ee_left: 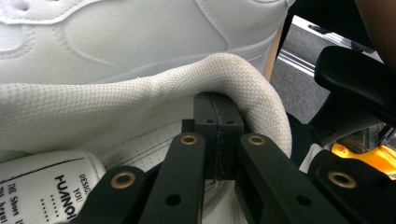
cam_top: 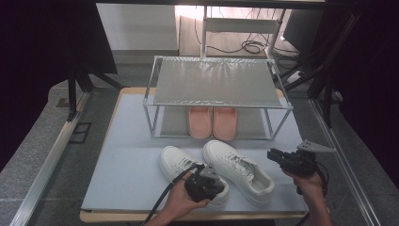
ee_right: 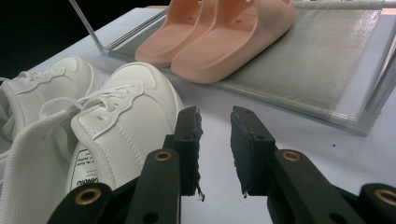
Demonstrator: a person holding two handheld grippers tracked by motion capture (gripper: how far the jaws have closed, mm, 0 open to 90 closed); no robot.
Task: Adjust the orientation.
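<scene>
Pale blue mat (cam_top: pixel 127 155) on wood-edged, perhaps plywood, table (cam_top: pixel 94 217).

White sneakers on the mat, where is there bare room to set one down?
Bare: the rack's top shelf, the mat's left strip beside the left sneaker. Crowded: the lower shelf's middle with pink slides, and around the right sneaker.

"HUANQI…" upside down on sneaker tongue label (ee_left: pixel 42 186)

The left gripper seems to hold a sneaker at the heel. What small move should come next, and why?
Probably lift the left sneaker slightly. The left gripper is shut on its heel collar, and it lies against the right sneaker, short of the rack. The right gripper is open and apart.
</scene>
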